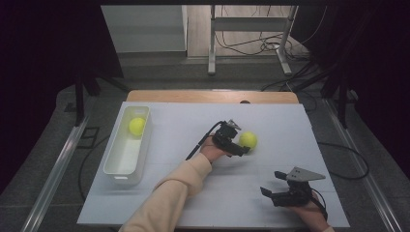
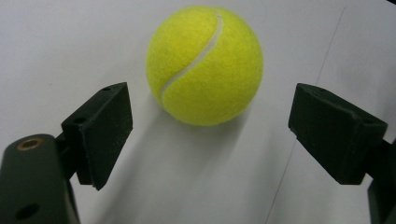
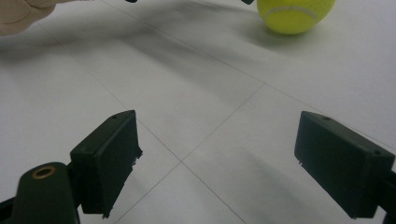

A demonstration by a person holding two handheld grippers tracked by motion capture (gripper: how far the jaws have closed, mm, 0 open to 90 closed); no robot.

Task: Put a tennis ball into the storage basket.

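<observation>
A yellow tennis ball (image 1: 248,139) lies on the white table top, right of centre. My left gripper (image 1: 243,145) reaches it from the left, held by a hand in a cream sleeve. In the left gripper view the ball (image 2: 204,65) lies just beyond the fingertips (image 2: 105,130), and the jaws of the left gripper (image 2: 210,128) stand open, wider than the ball, without touching it. My right gripper (image 1: 271,183) rests near the front right of the table, open and with nothing in it (image 3: 215,158). The same ball (image 3: 294,16) lies far ahead in its view.
A white rectangular bin (image 1: 112,166) stands at the table's left with a second tennis ball (image 1: 137,126) inside at its far end. A wooden edge (image 1: 212,95) borders the table's back. Cables and a metal frame lie on the floor beyond.
</observation>
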